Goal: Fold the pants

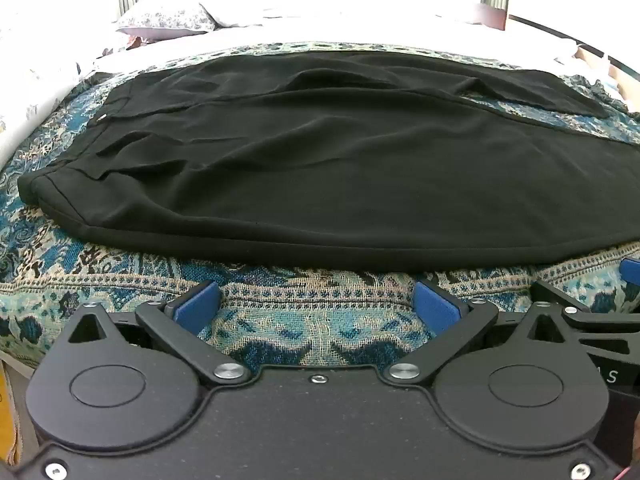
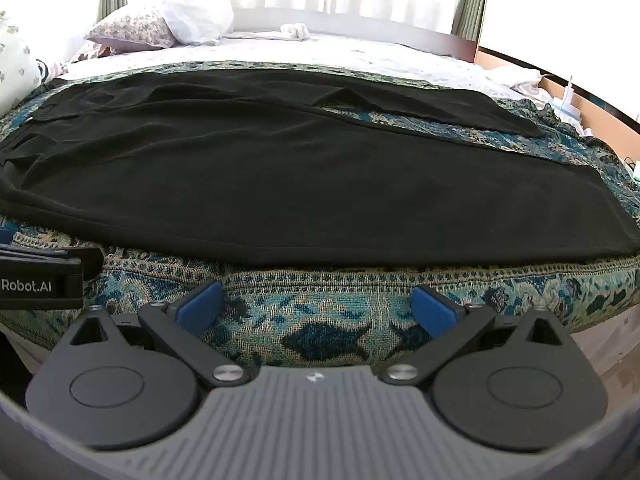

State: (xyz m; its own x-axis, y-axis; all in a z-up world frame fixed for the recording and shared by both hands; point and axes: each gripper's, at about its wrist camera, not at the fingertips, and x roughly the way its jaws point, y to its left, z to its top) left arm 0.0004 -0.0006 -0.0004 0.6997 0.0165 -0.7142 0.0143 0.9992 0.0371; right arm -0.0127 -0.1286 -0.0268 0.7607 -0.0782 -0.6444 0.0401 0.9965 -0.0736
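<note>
Both wrist cameras look steeply down from the bed's (image 1: 280,320) near edge, sharing the pants (image 2: 280,184).

- A bed (image 2: 360,54) carries everything; its far part shows a white sheet.
- A blue and cream patterned blanket (image 2: 312,320) covers the near part of the bed and hangs over its front edge.
- Black pants (image 2: 300,184) lie spread flat on the blanket, waistband to the left, the two legs reaching right with a strip of blanket showing between them.
- A flowered pillow (image 2: 128,30) and a white pillow (image 2: 198,20) lie touching at the far left of the bed.
- A small white crumpled cloth (image 2: 295,30) lies at the far edge.
</note>
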